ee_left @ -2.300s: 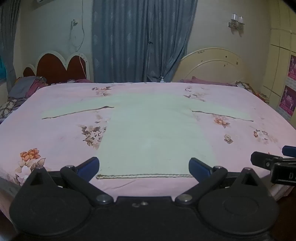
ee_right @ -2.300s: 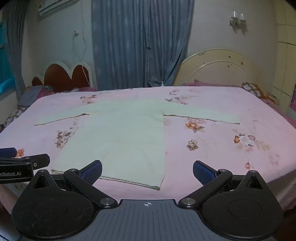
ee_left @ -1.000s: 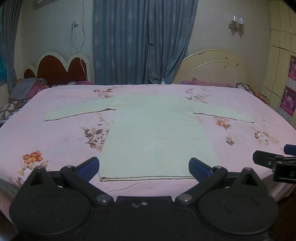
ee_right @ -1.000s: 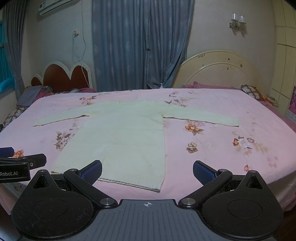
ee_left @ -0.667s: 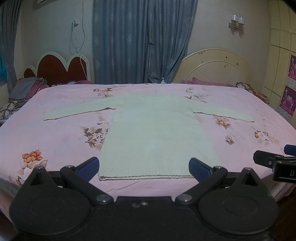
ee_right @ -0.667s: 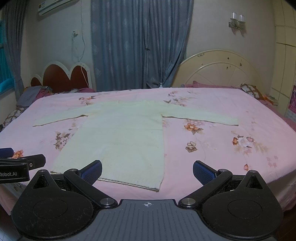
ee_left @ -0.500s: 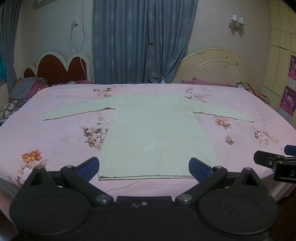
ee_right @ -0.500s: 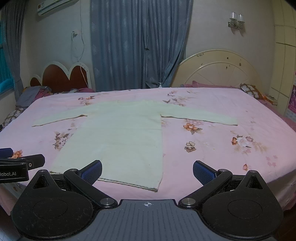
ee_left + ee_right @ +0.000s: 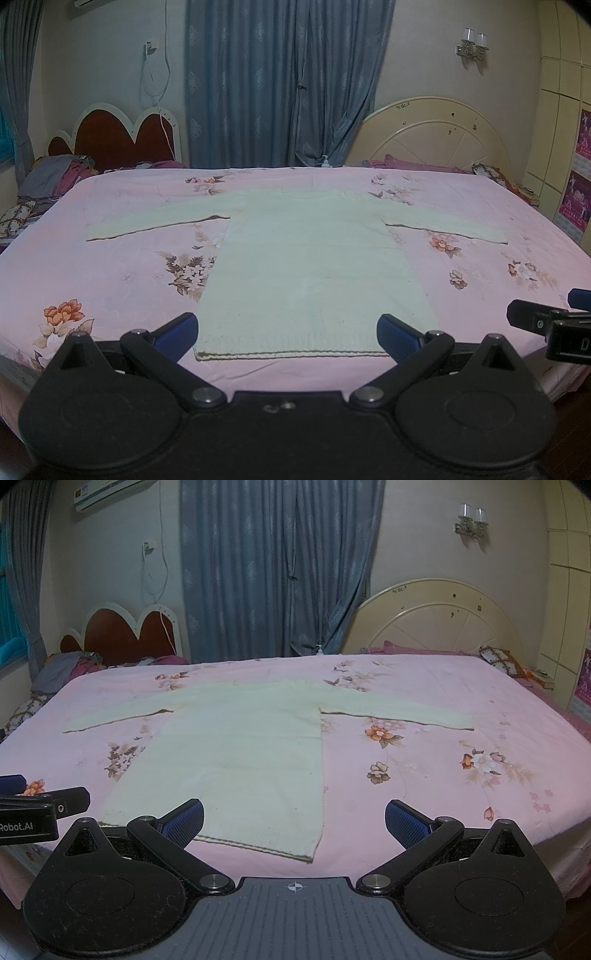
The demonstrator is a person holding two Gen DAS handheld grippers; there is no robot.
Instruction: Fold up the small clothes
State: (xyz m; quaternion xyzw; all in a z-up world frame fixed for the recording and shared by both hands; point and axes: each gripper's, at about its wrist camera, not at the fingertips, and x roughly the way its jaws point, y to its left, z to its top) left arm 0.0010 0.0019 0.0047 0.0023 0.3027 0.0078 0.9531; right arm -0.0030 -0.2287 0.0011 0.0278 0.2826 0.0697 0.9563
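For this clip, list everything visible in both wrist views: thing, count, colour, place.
sweater: 1, pale cream, spread flat on the bed, sleeves out, hem nearest.
bedsheet: 1, pink floral, covering the bed.
headboards: 2, cream at right, red with white edging at left, against the far wall.
curtain: grey-blue, middle of the far wall.
wall lamp: 1, upper right wall.
air conditioner: 1, white, upper left wall.
clothes pile: grey and pink, far left.
left gripper: open, at the hem.
right gripper: open, at the hem's right corner.

Sweater [image 9: 314, 266] flat on bed [image 9: 110, 273]; curtains [image 9: 284, 85] behind.
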